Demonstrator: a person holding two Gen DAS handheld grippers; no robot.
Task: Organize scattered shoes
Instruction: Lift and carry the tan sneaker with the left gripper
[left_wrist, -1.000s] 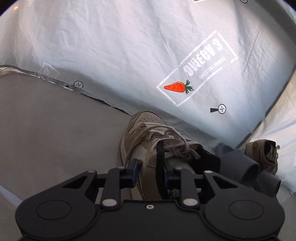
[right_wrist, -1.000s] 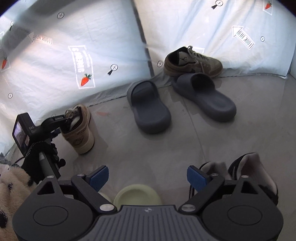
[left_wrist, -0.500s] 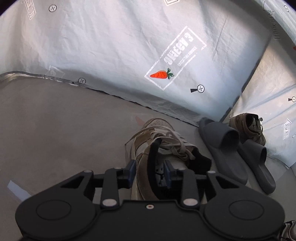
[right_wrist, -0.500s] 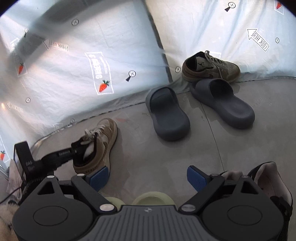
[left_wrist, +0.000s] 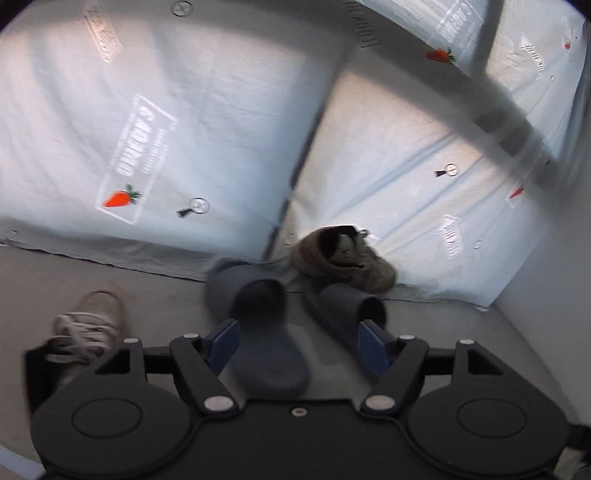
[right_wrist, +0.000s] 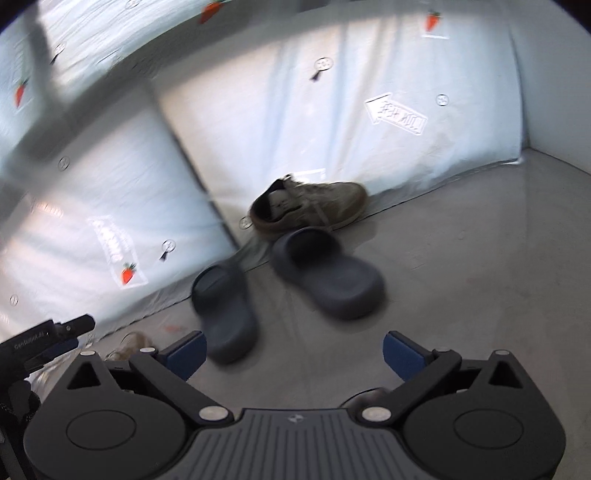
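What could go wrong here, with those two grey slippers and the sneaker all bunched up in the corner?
The two grey slides lie splayed apart, and one sits right against the tan sneaker, so gripping it may nudge the sneaker out of place. The left gripper, its jaws opening and empty, hangs just beside the other tan sneaker and could knock it. Both views are blurred, so aim may be off.

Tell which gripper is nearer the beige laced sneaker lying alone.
Left. The left gripper is beside the sneaker; the right gripper is farther to its right. Both are opening, nothing between the jaws.
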